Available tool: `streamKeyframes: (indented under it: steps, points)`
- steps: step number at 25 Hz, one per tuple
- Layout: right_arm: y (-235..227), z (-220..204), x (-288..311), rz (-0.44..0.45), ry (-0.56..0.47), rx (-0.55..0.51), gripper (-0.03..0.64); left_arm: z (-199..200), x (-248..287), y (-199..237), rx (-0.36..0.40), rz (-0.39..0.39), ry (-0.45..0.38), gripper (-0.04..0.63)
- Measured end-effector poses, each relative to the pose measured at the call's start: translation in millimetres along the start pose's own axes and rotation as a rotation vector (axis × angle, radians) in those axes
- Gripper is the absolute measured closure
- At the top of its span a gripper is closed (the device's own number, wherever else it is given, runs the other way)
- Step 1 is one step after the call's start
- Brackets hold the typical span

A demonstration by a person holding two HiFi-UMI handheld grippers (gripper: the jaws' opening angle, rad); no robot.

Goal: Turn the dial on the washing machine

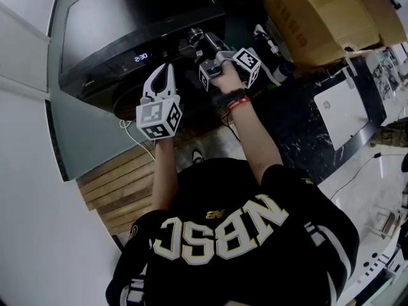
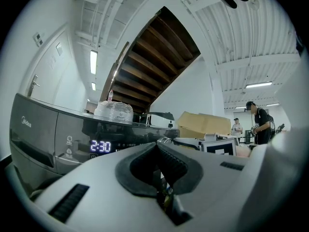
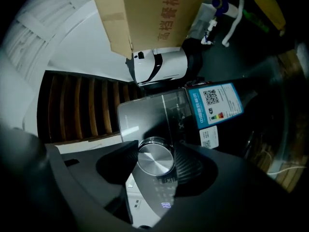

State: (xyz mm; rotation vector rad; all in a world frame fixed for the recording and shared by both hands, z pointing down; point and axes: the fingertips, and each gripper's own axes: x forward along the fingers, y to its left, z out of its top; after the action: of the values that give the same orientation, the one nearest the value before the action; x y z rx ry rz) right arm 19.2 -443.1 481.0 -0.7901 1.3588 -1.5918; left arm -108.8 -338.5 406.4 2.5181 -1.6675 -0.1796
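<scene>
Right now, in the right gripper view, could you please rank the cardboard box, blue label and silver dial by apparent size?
1. cardboard box
2. blue label
3. silver dial, only slightly smaller than the label; it is nearest the camera, so real sizes are unsure.

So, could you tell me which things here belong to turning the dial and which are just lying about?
In the job: washing machine; its dial; right gripper, jaws closed on the dial.
Lying about: cardboard box; white laptop; plastic-wrapped bundle on the machine; left gripper, jaws together, empty.
</scene>
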Motion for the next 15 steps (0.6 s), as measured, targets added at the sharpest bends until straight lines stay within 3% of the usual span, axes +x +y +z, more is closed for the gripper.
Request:
streamKeyframes:
  steps: [9, 15]
  points:
    - [0.8, -0.1, 1.4, -0.005, 0.023, -0.054, 0.380, 2.1, 2.2, 0.8, -0.001, -0.009, -0.005, 0.583]
    - [-2.7, -0.2, 0.9, 0.012, 0.016, 0.019, 0.383, 2.9, 2.9, -1.9, 0.005, -0.018, -0.006, 0.583]
